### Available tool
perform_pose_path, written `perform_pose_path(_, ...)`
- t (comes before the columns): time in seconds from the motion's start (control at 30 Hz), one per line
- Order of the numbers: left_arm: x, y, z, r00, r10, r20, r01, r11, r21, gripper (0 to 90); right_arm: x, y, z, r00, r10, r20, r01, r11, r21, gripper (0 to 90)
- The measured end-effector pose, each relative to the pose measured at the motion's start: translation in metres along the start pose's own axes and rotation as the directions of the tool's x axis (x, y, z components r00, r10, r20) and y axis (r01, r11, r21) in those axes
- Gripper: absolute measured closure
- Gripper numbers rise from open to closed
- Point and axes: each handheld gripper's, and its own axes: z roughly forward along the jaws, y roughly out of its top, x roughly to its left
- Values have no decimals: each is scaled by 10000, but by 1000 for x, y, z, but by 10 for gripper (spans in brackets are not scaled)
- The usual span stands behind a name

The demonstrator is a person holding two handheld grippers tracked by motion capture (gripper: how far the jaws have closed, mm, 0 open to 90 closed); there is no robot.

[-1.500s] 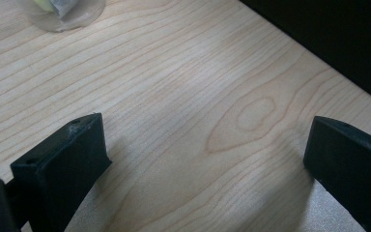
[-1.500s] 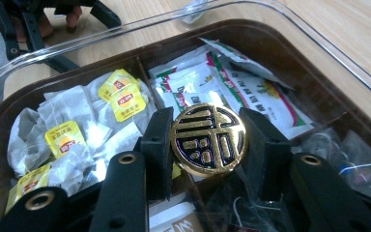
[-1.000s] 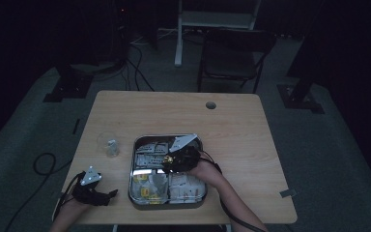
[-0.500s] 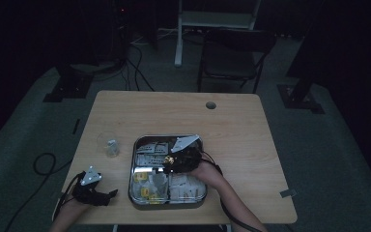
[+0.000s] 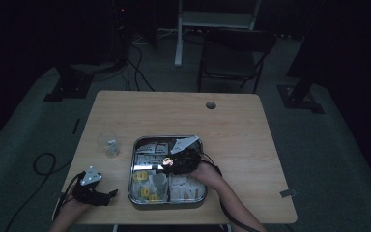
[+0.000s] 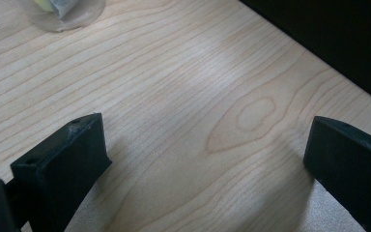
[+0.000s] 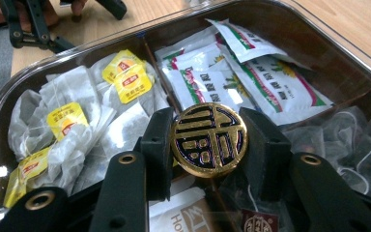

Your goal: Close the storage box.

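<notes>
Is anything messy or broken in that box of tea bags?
Nothing looks broken or spilled. The tea bags lie loosely piled in their sections of the tray, and the sachets overlap a bit. The right gripper holds a round gold knob, seemingly on a clear lid.

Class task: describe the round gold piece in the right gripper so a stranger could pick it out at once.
Find the metal tray of tea bags on the wooden table. Above it, the right gripper clamps a gold disc: round, shiny, with a dark embossed emblem, unlike the soft paper sachets.
</notes>
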Motion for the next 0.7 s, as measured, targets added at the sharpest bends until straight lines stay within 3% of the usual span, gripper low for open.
perform_pose_path(0.43,0,0,0,10000,-2,1,2,10000,-3,23,-4,-2,2,9996,-66,-278,63,9999,-118,568)
perform_pose_path(0.57,0,0,0,10000,-4,7,4,10000,-2,23,-7,2,-4,9982,192,-565,-224,9981,-565,362)
perform_pose_path(0.7,0,0,0,10000,-14,8,14,10000,1,23,-9,5,-10,9981,482,-392,-510,9960,-738,262)
